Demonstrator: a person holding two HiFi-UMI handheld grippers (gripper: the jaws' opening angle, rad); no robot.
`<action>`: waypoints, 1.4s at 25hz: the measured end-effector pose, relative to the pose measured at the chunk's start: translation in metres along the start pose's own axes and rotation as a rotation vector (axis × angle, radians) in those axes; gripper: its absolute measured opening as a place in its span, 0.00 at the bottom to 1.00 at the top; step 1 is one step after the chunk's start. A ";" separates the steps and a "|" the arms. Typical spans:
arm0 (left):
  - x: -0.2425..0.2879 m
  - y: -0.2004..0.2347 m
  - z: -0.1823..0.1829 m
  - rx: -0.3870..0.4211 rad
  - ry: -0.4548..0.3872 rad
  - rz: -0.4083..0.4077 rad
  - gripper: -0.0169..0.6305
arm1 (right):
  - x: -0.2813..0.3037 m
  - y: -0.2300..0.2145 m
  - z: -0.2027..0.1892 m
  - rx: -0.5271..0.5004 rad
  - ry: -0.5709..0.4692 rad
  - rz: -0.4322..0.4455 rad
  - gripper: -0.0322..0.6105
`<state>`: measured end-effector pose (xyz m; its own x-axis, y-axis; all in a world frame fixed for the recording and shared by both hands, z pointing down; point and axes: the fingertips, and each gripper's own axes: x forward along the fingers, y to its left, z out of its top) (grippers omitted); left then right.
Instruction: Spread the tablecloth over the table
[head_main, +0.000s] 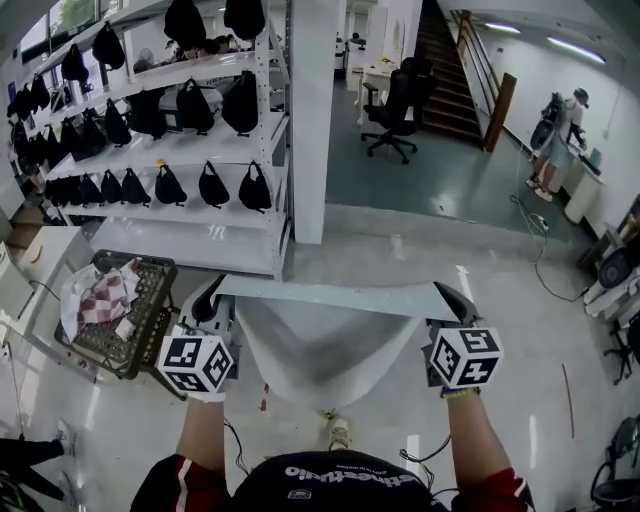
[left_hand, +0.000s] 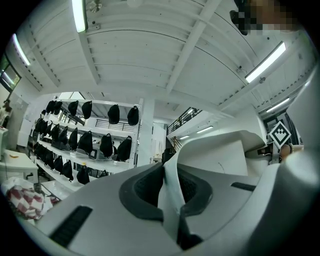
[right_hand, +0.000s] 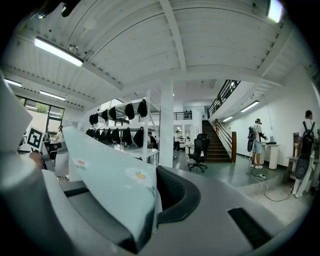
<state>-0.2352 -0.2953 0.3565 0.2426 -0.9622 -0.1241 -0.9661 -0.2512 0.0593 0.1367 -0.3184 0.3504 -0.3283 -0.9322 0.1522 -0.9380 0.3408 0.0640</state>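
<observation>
Tablecloth (head_main: 330, 345) hangs in mid-air btwn the two tongs, top edge pulled taut, middle sagging twd the floor (head_main: 400, 260). Left gripper (head_main: 207, 300) is clamped on its left corner, and right gripper (head_main: 453, 298) is clamped on the right corner.

floor (head_main: 400, 270): pale, glossy
shelving: white rack (head_main: 215, 232), rows of black bags (head_main: 212, 186)
pillar (head_main: 312, 120): white, beside rack
far end: staircase (head_main: 447, 75), office chair (head_main: 395, 110)
light: ceiling tube lights (right_hand: 57, 51)
</observation>
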 end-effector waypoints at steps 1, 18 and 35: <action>0.005 0.001 0.001 0.001 0.001 0.002 0.06 | 0.005 -0.002 0.001 0.000 0.003 0.003 0.10; 0.070 0.005 0.032 0.035 -0.052 0.016 0.07 | 0.055 -0.032 0.038 -0.012 -0.041 0.017 0.10; 0.149 0.015 0.068 0.081 -0.099 0.033 0.07 | 0.129 -0.073 0.071 0.001 -0.073 0.039 0.10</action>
<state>-0.2197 -0.4355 0.2716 0.2049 -0.9536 -0.2205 -0.9783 -0.2068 -0.0149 0.1554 -0.4722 0.2953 -0.3718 -0.9247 0.0821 -0.9244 0.3769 0.0584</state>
